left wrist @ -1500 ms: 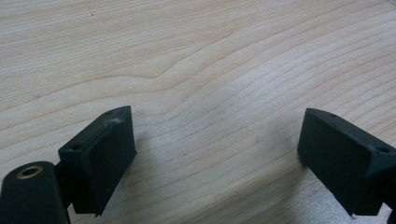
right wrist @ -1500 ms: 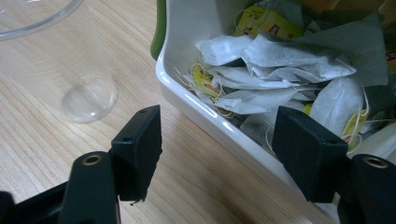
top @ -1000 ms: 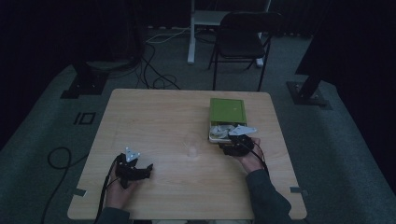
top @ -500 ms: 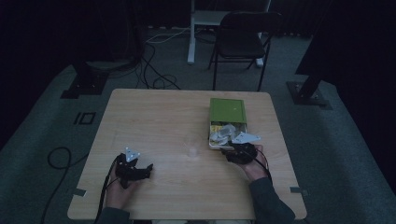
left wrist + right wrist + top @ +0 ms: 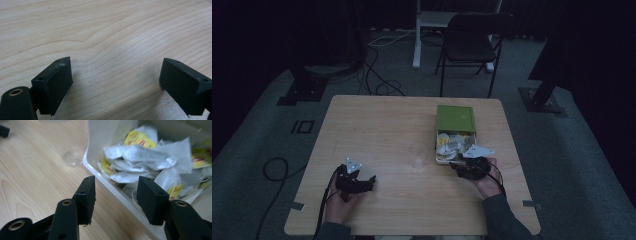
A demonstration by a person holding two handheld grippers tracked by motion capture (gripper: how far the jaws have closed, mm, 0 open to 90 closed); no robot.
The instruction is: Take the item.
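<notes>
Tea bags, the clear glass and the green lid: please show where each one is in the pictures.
tea bags (image 5: pixel 150 157), right gripper view, on a white sachet in the heap.
clear glass (image 5: pixel 416 156), high view, on its side wall.
green lid (image 5: pixel 455 118), high view, on the middle of its top.

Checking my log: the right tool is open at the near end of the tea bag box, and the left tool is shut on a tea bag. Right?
Not quite. The left tool is open and empty over bare table, as the left gripper view shows. The right tool is indeed open at the near end of the tea bag box.
</notes>
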